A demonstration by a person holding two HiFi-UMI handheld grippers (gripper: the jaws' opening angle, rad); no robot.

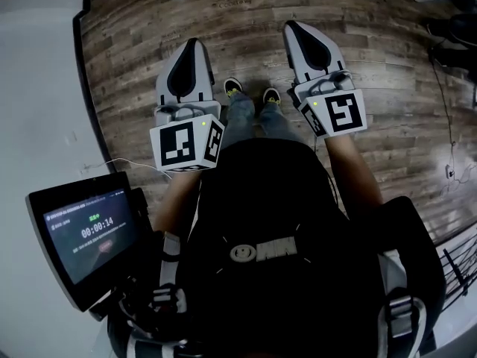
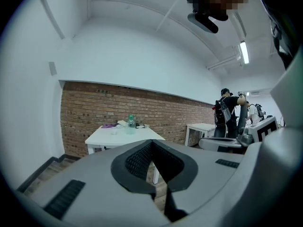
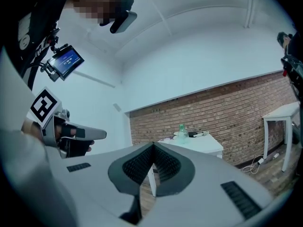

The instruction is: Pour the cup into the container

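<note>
Holding left claw [image 2: 151, 144] and right claw [image 3: 153, 146] closed, empty, I read 00:00:14 on the screen [image 1: 91, 230]; white table [image 2: 124, 135] ahead.

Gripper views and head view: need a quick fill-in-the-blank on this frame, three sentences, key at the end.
1. The left gripper and the right gripper both have their jaws ____, with nothing between them.
2. The white table stands against a ____ wall.
3. In the head view, the floor is laid with ____ planks.
Missing words: shut; brick; wooden.
</note>
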